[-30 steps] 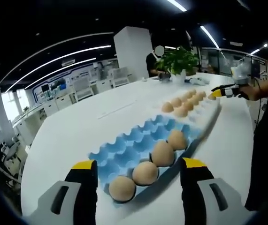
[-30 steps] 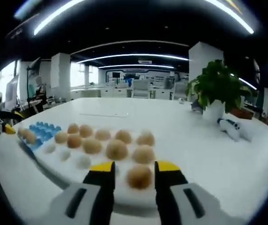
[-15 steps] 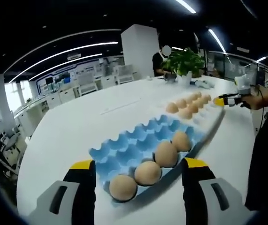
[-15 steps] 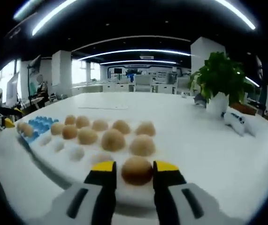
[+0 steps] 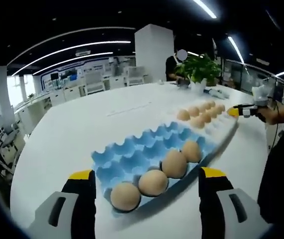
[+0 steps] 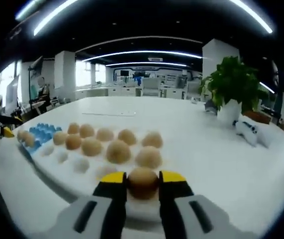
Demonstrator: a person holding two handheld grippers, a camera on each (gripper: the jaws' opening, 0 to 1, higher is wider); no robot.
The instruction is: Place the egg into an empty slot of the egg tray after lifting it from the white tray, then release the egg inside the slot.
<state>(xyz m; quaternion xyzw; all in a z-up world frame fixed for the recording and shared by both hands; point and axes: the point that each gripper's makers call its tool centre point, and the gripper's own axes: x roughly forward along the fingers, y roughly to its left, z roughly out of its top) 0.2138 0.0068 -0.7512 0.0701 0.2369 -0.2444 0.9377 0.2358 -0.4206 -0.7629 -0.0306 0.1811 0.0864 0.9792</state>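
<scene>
One egg (image 6: 142,182) is sitting between the yellow-tipped jaws of the right gripper (image 6: 142,180), which is closing on its sides at the near edge of the white tray (image 6: 77,185); both pads appear to be touching the shell, though whether the egg is off the tray yet cannot be told. Its blunt, rounded top is pointing up, so the long axis is standing roughly upright between the jaws. From this gripper the blue egg tray (image 6: 41,135) is lying far off at about ten o'clock, past the other brown eggs, matte and smooth. In the left gripper view, the left gripper (image 5: 146,175) is hanging wide open and holding nothing, just in front of the egg tray (image 5: 132,155), a moulded, pulpy-looking grid of cups. Four eggs are filling its nearest row; every cup behind is bare.
</scene>
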